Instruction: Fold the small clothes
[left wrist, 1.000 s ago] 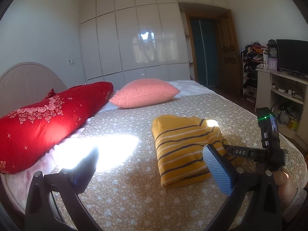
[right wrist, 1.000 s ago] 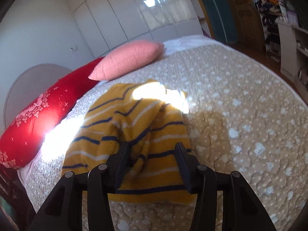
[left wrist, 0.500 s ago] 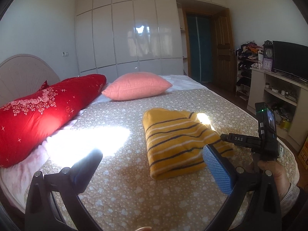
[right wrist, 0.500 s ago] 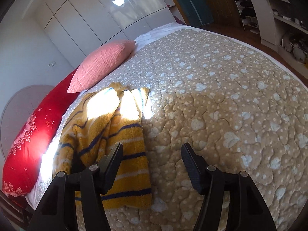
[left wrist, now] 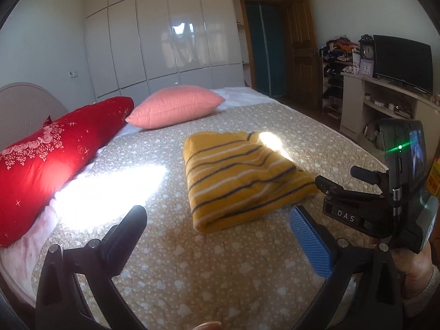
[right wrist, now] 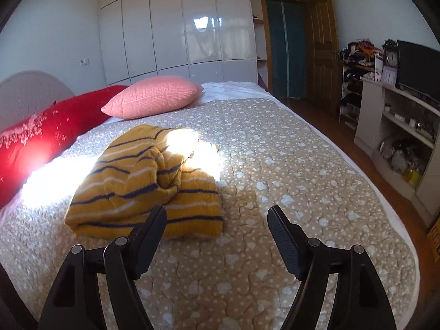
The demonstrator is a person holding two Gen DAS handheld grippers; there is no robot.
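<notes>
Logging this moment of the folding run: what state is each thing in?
Yellow striped sweater: folded, lying on the bed, not held.
Left gripper: open, empty.
Right gripper: open, empty.
Pink pillow: lying at the head of the bed.
Wooden door: open.
</notes>
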